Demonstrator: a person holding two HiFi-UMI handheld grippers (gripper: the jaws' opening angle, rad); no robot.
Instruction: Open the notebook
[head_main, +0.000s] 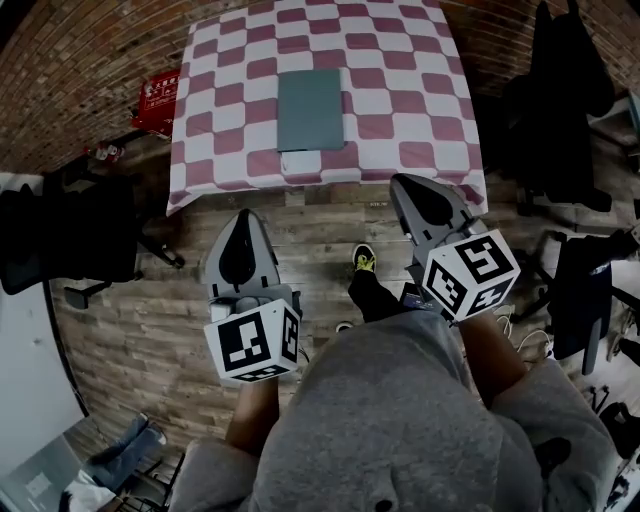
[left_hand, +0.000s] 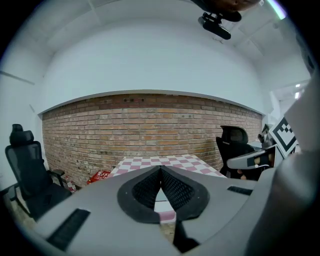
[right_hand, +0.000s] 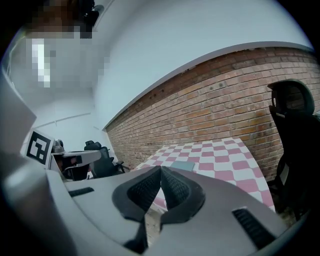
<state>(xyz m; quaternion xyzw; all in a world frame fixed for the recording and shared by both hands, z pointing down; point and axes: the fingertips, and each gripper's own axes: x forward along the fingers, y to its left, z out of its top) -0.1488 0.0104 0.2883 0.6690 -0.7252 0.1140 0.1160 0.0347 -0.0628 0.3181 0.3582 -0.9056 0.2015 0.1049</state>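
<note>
Jaws of left gripper (left_hand: 160, 169) clenched, pads meeting at the tips, nothing between them. Right gripper (right_hand: 160, 169) likewise: pads pressed together, empty. Both are held over the wooden floor (head_main: 320, 225) on the near side of the checked-cloth table (head_main: 400, 60), touching nothing. Notebook (head_main: 311, 110) lies closed and flat on the table, mid-width, towards its near edge, apart from both grippers.

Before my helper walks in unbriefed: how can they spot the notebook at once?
Find the table with the pink checked cloth by the brick wall. The notebook lies closed on it, near the edge facing the person. It is the only plain grey rectangle among the checks.
</note>
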